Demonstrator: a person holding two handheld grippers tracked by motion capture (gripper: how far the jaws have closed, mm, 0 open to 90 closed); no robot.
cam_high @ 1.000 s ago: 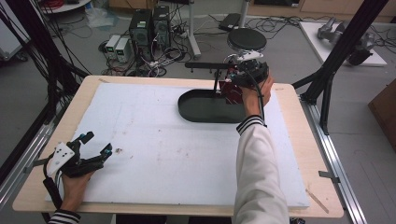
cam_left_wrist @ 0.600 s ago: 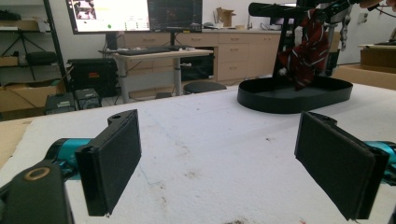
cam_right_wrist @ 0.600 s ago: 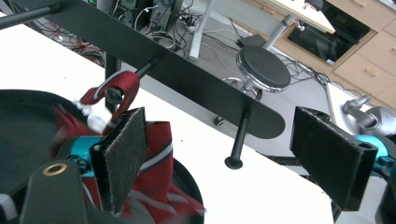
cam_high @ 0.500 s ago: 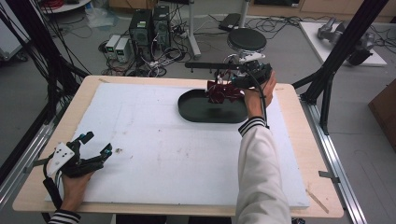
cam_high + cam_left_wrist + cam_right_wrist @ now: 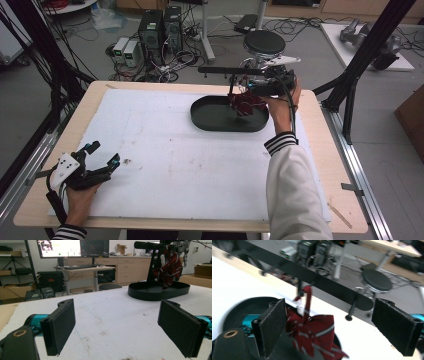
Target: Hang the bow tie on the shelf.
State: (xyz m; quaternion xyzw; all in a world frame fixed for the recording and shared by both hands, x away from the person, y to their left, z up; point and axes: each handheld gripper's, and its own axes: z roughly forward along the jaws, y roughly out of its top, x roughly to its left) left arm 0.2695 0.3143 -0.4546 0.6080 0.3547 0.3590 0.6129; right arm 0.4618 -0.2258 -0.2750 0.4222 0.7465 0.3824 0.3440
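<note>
Red cloth (image 5: pixel 246 103) with pale stripes hangs from a peg on the black rack (image 5: pixel 235 71) at the upper middle of the high view, over the dark oval tray (image 5: pixel 210 120) that forms the rack's base. In the right gripper view the cloth (image 5: pixel 314 332) dangles by a thin loop from the bar (image 5: pixel 312 277), bunched low between the spread fingers (image 5: pixel 273 325). The right gripper (image 5: pixel 252 90) sits just beside the cloth at upper right of centre, its fingers released and grasping nothing; whether one pad brushes the fabric I cannot tell.

The left gripper (image 5: pixel 102 160) rests at the lower left of the white bench (image 5: pixel 165 165), well apart from the work, its fingers (image 5: pixel 60 327) wide open on nothing. Its view shows the rack and cloth (image 5: pixel 170 267) at upper right, far off.

The step in hand looks like hanging the cloth on the rack, at the point of letting go. The next move probably calls for drawing the right gripper back cleanly, without snagging the loop or dragging the cloth off its peg.
</note>
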